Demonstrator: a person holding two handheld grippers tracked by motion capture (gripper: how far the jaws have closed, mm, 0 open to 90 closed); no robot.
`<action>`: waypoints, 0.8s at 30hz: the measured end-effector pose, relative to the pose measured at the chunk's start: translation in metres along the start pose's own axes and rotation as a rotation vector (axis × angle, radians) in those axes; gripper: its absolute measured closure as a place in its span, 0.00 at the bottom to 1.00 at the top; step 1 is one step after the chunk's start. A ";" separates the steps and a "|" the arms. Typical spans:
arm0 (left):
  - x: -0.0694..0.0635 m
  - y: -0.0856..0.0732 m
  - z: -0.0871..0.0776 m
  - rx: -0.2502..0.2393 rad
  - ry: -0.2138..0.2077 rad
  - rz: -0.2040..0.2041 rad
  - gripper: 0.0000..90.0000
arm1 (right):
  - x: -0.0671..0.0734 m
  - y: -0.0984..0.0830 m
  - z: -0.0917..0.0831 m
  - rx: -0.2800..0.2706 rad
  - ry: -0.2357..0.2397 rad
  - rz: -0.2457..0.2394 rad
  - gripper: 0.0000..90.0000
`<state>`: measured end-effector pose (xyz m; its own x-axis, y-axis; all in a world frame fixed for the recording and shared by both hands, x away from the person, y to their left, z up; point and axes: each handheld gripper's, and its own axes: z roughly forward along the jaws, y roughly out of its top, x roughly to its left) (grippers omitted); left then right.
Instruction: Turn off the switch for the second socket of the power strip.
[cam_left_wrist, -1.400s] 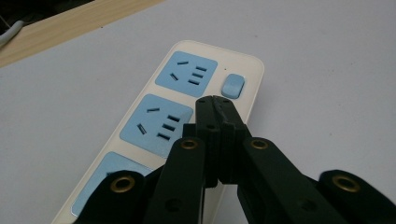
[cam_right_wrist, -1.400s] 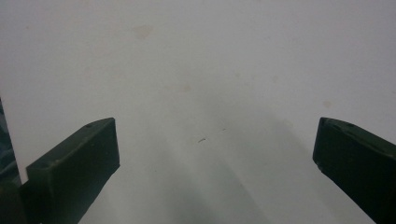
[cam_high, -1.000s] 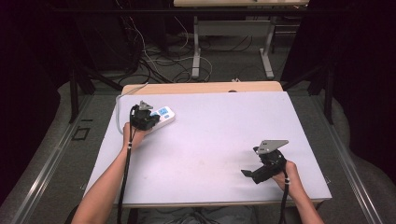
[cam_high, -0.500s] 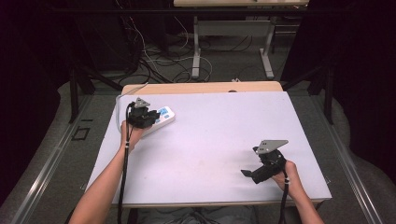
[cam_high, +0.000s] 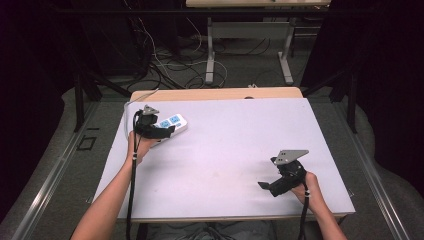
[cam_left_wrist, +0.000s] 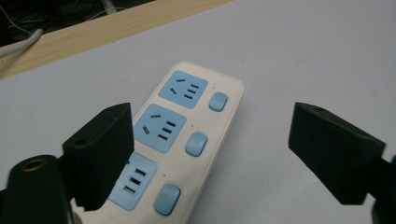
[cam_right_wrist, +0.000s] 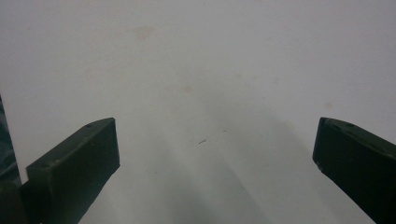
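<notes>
Left gripper view gives me the white power strip (cam_left_wrist: 180, 144) with blue sockets lying flat at the table's (cam_high: 225, 150) far left, my left gripper (cam_left_wrist: 210, 154) just opened wide above it gripping nothing, while my right gripper (cam_right_wrist: 215, 163) gapes empty over bare tabletop near right.

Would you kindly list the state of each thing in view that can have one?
Cream plastic power strip with blue sockets: flat on the white table, all three sockets vacant, not gripped.
Left gripper: jaws have just been opening, now wide apart, above the strip without touching it.
Right gripper: open, nothing between its jaws, over bare table.
White cable: lying slack on the wooden edge.
</notes>
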<state>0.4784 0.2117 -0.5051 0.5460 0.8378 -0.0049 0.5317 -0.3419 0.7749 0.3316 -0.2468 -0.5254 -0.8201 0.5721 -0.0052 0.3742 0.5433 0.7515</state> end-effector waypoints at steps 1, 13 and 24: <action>0.000 0.000 -0.001 0.002 0.000 0.000 0.07 | -0.001 0.000 0.000 -0.003 -0.002 -0.008 0.00; -0.003 -0.004 -0.012 -0.002 -0.006 0.002 0.00 | -0.001 0.000 0.000 0.003 0.006 -0.003 0.00; -0.013 -0.009 -0.022 -0.005 -0.007 0.040 0.00 | -0.002 0.000 0.000 -0.007 -0.005 -0.011 0.00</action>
<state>0.4517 0.2130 -0.4978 0.5714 0.8204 0.0219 0.5057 -0.3730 0.7779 0.3329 -0.2482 -0.5256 -0.8220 0.5692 -0.0170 0.3621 0.5455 0.7559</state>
